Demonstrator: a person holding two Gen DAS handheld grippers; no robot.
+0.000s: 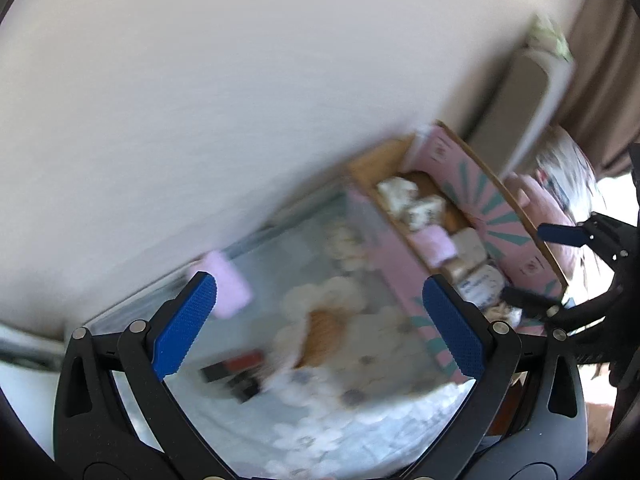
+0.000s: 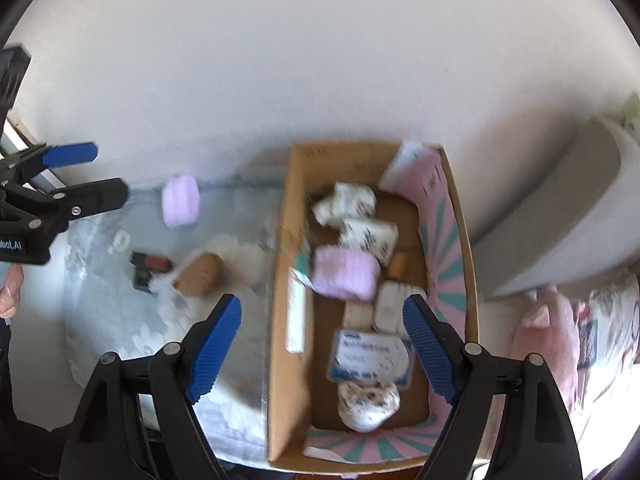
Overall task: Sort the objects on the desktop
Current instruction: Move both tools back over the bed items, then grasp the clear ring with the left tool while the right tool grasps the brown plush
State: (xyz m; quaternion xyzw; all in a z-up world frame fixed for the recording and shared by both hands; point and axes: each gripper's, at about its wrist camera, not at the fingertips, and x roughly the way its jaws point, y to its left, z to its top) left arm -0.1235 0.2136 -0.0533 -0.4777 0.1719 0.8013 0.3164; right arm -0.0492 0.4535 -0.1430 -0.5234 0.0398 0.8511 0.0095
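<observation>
Blue-padded and black-framed, the right tool [image 2: 322, 344] hangs wide and empty over the open brown cardboard box with pink-and-teal flaps [image 2: 280, 320], which fills the centre and lower centre of the right wrist frame. Inside the box lie a fuzzy pink pouch [image 2: 346, 274], several white patterned soft bundles [image 2: 368, 400] and a blue-bordered white packet [image 2: 370, 356].

Left of the box, on the pale surface with its white flower-patterned cloth [image 2: 120, 320], sit a tan woven round piece [image 2: 200, 274], a small dark red-and-black item [image 2: 150, 266] and, in the upper left near the wall, a second pale pink fuzzy block [image 2: 180, 200].

In the blurred left wrist view, the left tool [image 1: 320, 324] also stands wide, holding nothing, above the tan piece at lower centre.
</observation>
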